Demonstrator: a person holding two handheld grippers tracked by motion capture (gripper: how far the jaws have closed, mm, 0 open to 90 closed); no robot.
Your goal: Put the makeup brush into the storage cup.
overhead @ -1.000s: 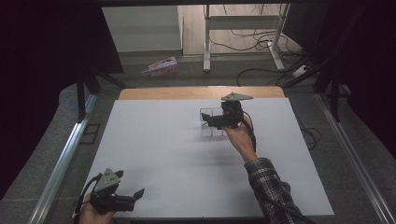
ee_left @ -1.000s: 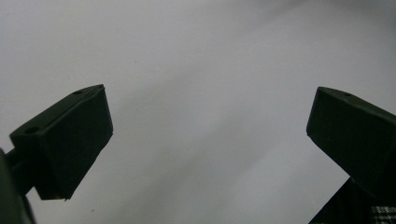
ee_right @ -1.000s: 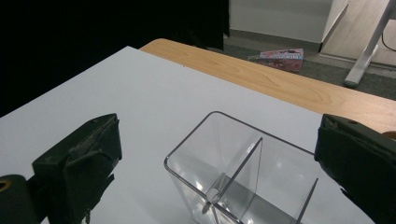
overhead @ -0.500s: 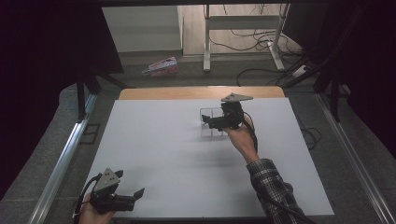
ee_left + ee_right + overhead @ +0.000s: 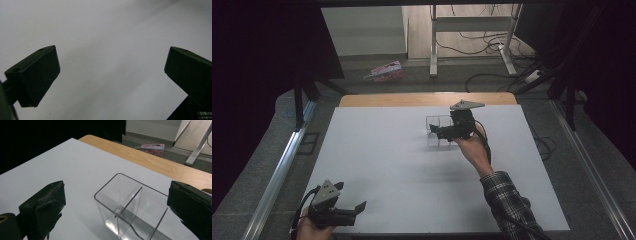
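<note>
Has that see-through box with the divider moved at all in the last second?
No. In the high view the clear box sits at the same spot below the table's wooden edge, with the open right gripper beside it.

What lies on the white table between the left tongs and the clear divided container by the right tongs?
Nothing: in the high view, the white table is bare from the left tongs up to the clear divided container at the right tongs.

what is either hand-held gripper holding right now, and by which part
Nothing is held. The right hand-held gripper is open, its jaws apart on either side of the clear divided box; the left hand-held gripper is open over bare table.
</note>
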